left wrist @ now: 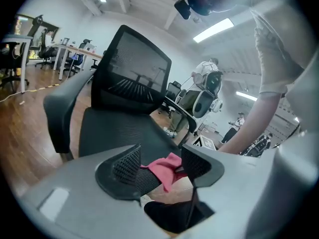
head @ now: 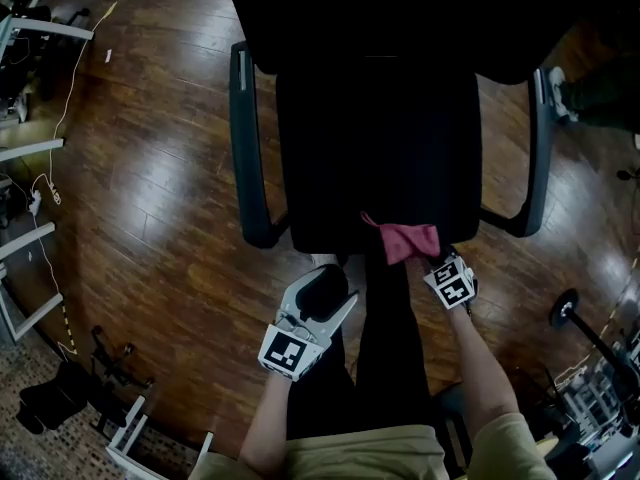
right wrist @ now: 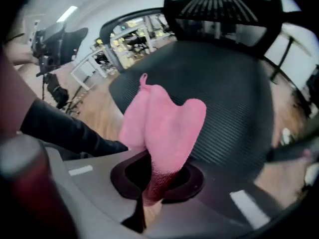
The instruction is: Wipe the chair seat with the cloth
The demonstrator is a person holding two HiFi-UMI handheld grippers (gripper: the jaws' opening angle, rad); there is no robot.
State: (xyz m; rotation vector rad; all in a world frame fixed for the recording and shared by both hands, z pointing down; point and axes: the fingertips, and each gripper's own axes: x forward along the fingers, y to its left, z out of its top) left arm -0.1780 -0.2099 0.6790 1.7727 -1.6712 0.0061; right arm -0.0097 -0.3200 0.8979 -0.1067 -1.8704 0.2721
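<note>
The right gripper had its jaws closed on the pink cloth, pinching one bunched end. The rest of the cloth spread out beyond the pads, at the front edge of the chair seat, toward its right side. The left gripper had its jaws apart with nothing gripped. It stood just off the seat's front edge, near the cloth.

The cloth seems partly buried inside the right tongs.
</note>
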